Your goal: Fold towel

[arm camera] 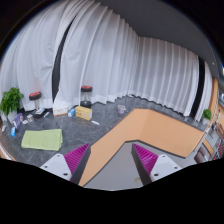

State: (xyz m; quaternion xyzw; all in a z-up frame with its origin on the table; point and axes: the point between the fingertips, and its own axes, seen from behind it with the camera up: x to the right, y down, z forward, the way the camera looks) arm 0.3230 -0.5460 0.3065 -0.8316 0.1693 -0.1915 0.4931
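Looking forward along the fingers, the gripper [111,160] was recorded raised above a grey surface [45,158], with its two fingers set wide apart and nothing between them. The magenta pads [76,155] were seen on the inner faces, one on each finger, both bare.

The towel [42,140], pale green, was noted lying flat on the grey surface, beyond the left finger and well apart from it. It was not touched by either finger. Whether it was already folded once could not be told from this view; it appeared as a single flat rectangle.

A tan tabletop [145,133] was observed running out ahead of the fingers, between and beyond them, angled toward the right.

Past the towel, several small items were logged along the far edge of the grey surface: a potted green plant [11,100] at the far left, two blender-like jars with dark lids [86,98], and a yellowish box [84,113] just beside one of them. Their details were too small to make out, possibly kitchen appliances.

White curtains [120,55] were seen hanging across the whole background behind these items.
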